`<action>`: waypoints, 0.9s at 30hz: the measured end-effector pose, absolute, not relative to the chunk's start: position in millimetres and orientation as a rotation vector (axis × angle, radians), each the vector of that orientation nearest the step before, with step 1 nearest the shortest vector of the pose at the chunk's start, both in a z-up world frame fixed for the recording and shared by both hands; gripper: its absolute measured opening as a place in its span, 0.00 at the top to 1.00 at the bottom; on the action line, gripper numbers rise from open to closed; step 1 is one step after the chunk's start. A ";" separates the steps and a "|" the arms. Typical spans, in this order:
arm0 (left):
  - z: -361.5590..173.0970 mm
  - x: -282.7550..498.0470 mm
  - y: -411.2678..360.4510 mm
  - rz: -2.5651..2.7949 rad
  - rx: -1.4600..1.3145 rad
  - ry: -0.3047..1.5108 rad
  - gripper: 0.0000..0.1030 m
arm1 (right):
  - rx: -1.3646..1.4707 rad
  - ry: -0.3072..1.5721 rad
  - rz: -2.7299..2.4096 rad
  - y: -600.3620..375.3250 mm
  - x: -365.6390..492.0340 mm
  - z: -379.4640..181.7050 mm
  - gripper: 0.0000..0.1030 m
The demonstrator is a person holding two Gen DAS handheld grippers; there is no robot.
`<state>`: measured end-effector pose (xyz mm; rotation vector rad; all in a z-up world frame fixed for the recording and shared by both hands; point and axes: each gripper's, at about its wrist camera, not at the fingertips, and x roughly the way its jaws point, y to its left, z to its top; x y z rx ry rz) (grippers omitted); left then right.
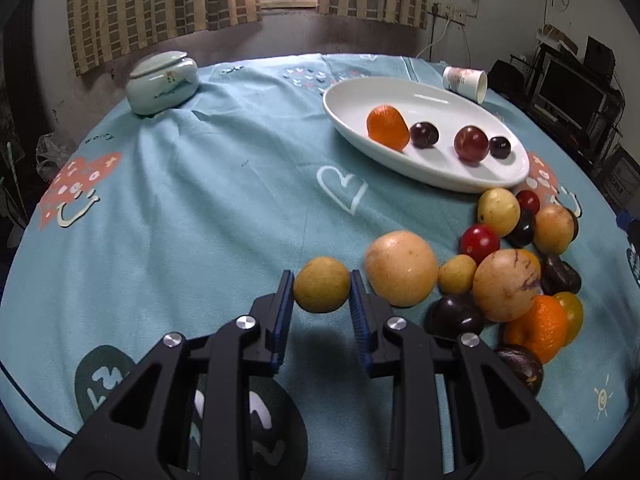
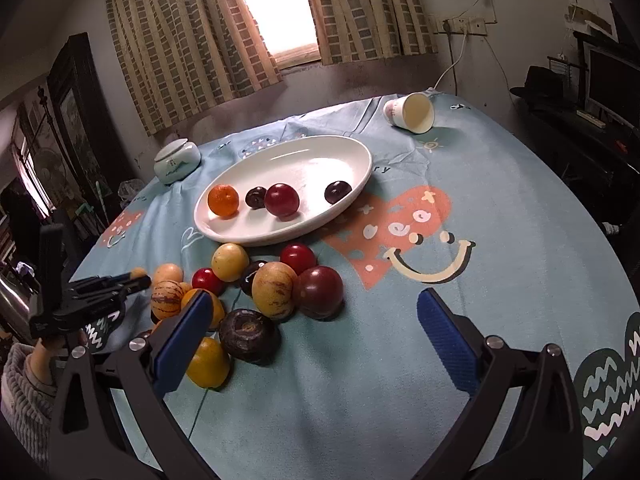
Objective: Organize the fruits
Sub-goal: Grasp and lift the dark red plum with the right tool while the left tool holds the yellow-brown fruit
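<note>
Pinching a small round yellow-green fruit [image 1: 322, 290] just above the teal tablecloth [image 1: 200, 208], the left gripper [image 1: 322, 292] is risking a slip en route to the white oval dish [image 1: 404, 96]; the right gripper [image 2: 312, 328] is hovering spread wide, holding nothing, near the loose fruit pile [image 2: 276, 288] it could scatter.

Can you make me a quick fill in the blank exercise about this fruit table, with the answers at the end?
1. The left gripper is shut on a small ____ fruit.
2. The white oval plate holds ____ fruits.
3. The paper cup is lying on its ____.
4. The right gripper has its jaws ____, with nothing between them.

Answers: yellow; four; side; open
</note>
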<state>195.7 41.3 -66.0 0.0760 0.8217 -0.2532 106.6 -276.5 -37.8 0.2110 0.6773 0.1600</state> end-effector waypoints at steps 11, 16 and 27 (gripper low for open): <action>-42.6 175.6 57.8 -0.250 0.004 0.745 0.73 | 0.167 0.779 0.257 -247.6 128.5 -56.9 0.25; -43.4 176.3 57.3 -0.259 0.004 0.748 0.73 | 0.133 0.791 0.209 -251.6 147.7 -54.9 0.25; -46.6 177.0 51.6 -0.280 0.016 0.764 0.73 | 0.144 0.801 0.148 -271.8 154.8 -66.9 0.27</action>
